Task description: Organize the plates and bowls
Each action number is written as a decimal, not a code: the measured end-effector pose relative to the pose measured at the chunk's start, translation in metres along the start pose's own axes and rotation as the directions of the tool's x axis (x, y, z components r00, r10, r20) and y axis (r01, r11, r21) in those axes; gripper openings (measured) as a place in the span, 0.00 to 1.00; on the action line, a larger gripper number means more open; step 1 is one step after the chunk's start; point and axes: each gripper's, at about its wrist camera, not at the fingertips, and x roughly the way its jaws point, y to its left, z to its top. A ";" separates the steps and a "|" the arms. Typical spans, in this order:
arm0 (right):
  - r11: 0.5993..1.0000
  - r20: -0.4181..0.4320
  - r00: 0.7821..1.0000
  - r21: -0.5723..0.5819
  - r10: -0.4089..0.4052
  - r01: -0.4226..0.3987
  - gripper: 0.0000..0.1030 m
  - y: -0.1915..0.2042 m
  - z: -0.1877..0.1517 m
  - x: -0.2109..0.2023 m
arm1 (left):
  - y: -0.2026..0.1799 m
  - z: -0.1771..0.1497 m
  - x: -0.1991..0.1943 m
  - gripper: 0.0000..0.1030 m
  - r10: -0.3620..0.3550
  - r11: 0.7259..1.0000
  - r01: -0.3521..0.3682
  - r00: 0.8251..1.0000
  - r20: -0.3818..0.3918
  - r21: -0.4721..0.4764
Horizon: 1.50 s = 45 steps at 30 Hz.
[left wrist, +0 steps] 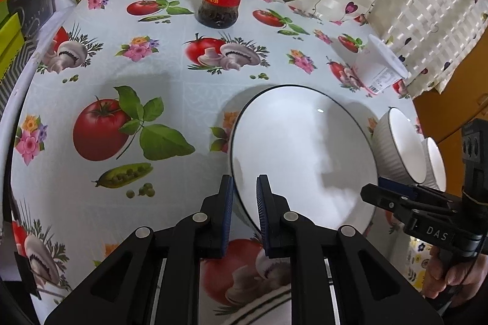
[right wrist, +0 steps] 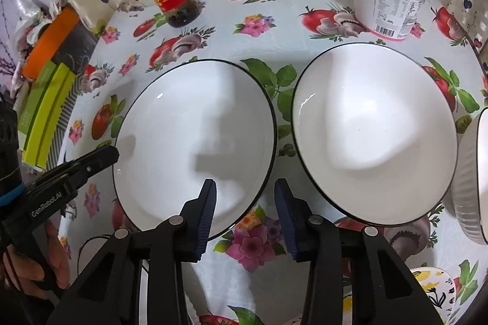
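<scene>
2 white plates with thin black rims are seen on the patterned surface [right wrist: 213, 35]; the left plate [right wrist: 195, 142] is pinched at its near rim by the left tongs [left wrist: 245, 196], whose blue pads are pressed onto it; the right plate [right wrist: 375, 132] lies just beside it. The right tongs [right wrist: 245, 203] are spread over the left plate's near edge, gripping nothing. Glazed ceramic is judged stiff, slippery and breakable, so the rim is best held firmly; 2 ribbed bowls [left wrist: 399, 151] are shown together only by the left view; the right plate only by the right view.
</scene>
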 end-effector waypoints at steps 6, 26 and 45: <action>1.000 -0.009 1.000 0.015 -0.015 0.016 0.27 -0.002 0.001 0.007 | 0.003 0.000 0.011 0.16 0.003 1.000 -0.003 1.000 -0.020 -0.001; 0.998 0.013 0.998 0.029 -0.058 0.057 0.16 -0.002 0.004 0.016 | 0.000 -0.001 0.022 0.15 0.023 0.999 -0.023 1.000 -0.018 0.043; 0.999 0.051 0.998 -0.017 -0.031 0.031 0.15 0.012 0.006 -0.004 | 0.000 -0.006 -0.006 0.15 0.040 0.999 -0.041 0.999 0.027 0.023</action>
